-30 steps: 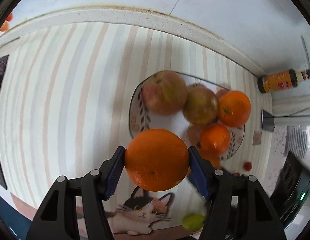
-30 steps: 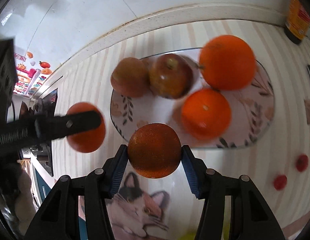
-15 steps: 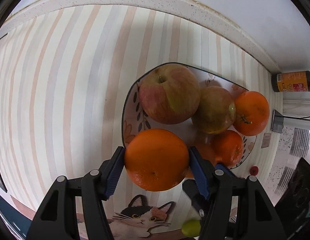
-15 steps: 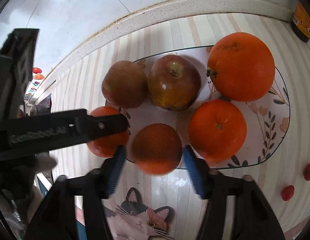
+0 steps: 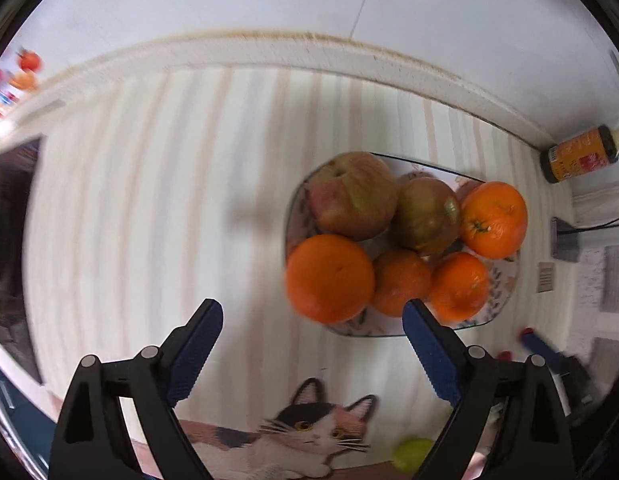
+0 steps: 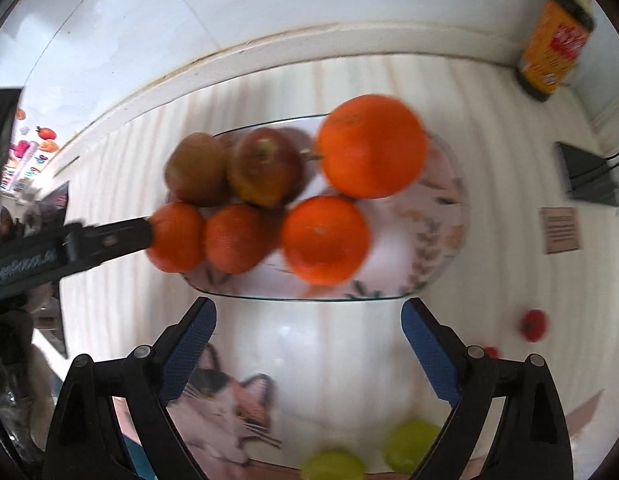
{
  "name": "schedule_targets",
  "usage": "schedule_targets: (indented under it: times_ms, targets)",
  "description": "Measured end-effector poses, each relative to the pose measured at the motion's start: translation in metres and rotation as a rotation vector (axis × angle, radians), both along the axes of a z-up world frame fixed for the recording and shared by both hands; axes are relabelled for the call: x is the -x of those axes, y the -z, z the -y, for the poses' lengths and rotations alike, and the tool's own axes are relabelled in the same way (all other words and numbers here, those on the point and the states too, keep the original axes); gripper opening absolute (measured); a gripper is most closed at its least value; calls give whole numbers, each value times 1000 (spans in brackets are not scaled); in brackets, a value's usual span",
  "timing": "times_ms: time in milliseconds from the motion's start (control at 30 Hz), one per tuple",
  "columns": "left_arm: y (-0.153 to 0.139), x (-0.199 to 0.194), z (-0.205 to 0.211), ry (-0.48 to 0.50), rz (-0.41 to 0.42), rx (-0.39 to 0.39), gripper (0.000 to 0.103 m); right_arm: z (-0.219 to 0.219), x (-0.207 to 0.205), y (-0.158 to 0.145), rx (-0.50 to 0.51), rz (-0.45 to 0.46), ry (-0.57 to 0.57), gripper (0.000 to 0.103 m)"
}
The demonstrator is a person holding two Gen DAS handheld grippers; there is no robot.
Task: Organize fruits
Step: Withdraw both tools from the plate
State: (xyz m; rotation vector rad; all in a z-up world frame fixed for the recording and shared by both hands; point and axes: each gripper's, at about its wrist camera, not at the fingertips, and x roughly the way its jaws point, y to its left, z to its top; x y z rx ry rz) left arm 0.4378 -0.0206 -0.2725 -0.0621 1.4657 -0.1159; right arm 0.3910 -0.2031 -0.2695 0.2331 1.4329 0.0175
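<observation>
Plate (image 5: 505,300): oval and shallow, white with a dark rim and printed leaves, lying on the striped tablecloth (image 5: 169,200) near the wall.
Fruit on it: two red-green apples (image 5: 353,196) at the back and four oranges; the biggest of them in the left wrist view, the front-left orange (image 5: 329,278), overhangs the plate's rim, with a darker, rougher orange (image 6: 237,238) just beside it.
Left gripper (image 5: 311,320): jaws have just been opening, now spread wide, nothing between them, above the cloth in front of the plate.
Right gripper (image 6: 307,318): jaws likewise just opened wide, bare, before the plate's near rim.
Hard to read: both views are motion-blurred; in the right wrist view a dark finger of the left gripper overlaps the leftmost orange's edge; the green fruits (image 6: 411,444) at the bottom edge are cut off; the sauce bottle (image 5: 577,158) label is unreadable.
</observation>
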Motion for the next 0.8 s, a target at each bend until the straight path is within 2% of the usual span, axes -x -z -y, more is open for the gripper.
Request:
schedule_targets:
  times_ms: [67, 133, 333, 467, 800]
  targets:
    - [-11, 14, -2, -3, 42, -29, 92, 7, 6, -8, 31, 18, 2, 98]
    - [-18, 26, -3, -3, 60, -26, 92, 16, 11, -18, 39, 36, 4, 98]
    - [-58, 73, -3, -16, 191, -63, 92, 24, 36, -64, 70, 133, -10, 98]
    - [-80, 98, -5, -21, 233, -62, 92, 25, 57, -95, 111, 201, -25, 98]
    - [-137, 145, 8, 37, 361, -84, 92, 32, 107, -144, 98, 271, -34, 98]
